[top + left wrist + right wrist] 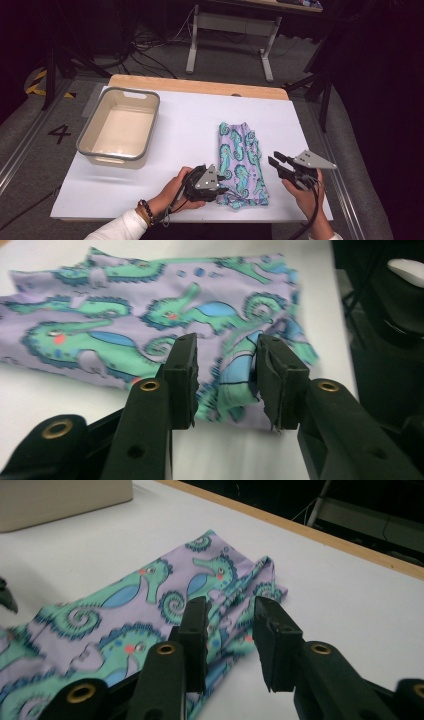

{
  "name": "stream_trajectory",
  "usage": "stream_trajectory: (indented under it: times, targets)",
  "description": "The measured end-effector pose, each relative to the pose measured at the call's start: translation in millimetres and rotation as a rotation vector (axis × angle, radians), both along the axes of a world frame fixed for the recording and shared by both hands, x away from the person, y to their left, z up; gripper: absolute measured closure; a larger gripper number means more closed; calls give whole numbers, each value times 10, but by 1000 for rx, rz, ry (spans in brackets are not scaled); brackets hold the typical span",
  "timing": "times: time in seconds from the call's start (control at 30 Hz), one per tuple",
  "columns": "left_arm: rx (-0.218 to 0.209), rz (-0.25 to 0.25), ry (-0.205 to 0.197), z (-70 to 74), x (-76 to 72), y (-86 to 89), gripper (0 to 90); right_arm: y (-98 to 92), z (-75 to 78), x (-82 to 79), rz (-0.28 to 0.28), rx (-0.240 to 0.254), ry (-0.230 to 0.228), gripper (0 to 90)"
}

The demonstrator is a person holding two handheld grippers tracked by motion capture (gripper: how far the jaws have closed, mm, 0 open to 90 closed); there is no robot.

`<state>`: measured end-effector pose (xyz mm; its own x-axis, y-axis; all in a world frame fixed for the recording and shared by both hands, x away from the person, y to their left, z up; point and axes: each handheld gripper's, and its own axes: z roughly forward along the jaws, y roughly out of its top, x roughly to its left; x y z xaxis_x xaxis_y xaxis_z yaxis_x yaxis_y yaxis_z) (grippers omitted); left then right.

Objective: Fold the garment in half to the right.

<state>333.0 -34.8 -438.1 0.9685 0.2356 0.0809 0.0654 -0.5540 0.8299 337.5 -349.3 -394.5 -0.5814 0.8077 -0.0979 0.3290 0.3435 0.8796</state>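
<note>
Purple seahorse cloth [242, 165] lies folded flat on the white desk [190, 130], so folding seems mostly done, and both the left claw [218, 183] and right claw [276, 161] stand partly open, holding nothing, while the bin [119, 127] waits empty.
</note>
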Motion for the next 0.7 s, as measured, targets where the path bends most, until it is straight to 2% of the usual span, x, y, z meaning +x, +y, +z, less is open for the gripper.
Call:
stream_trajectory:
  times: [0.07,0.17,0.23,0.33,0.43,0.5,0.53,0.6,0.7]
  targets:
    - [-2,16,7,-19,36,-37,606,81,-17,193,20,-9,27,710]
    - [15,9,12,-52,71,-70,601,218,-90,525,37,-74,55,755]
    - [15,11,1,-36,71,-56,602,277,-149,690,51,-57,80,760]
    - [22,6,12,-44,71,-42,613,372,-188,836,61,-52,94,766]
    - [60,-28,24,-104,59,-61,619,487,-200,926,65,-89,95,754]
    - [80,-39,35,-143,41,-78,613,535,-211,959,77,-84,103,758]
    - [88,-45,35,-178,27,-99,612,560,-233,976,78,-97,114,764]
    - [116,-48,34,-214,9,-127,619,625,-329,1033,73,-154,141,798]
    - [119,-48,39,-246,2,-144,619,651,-421,1085,66,-206,156,852]
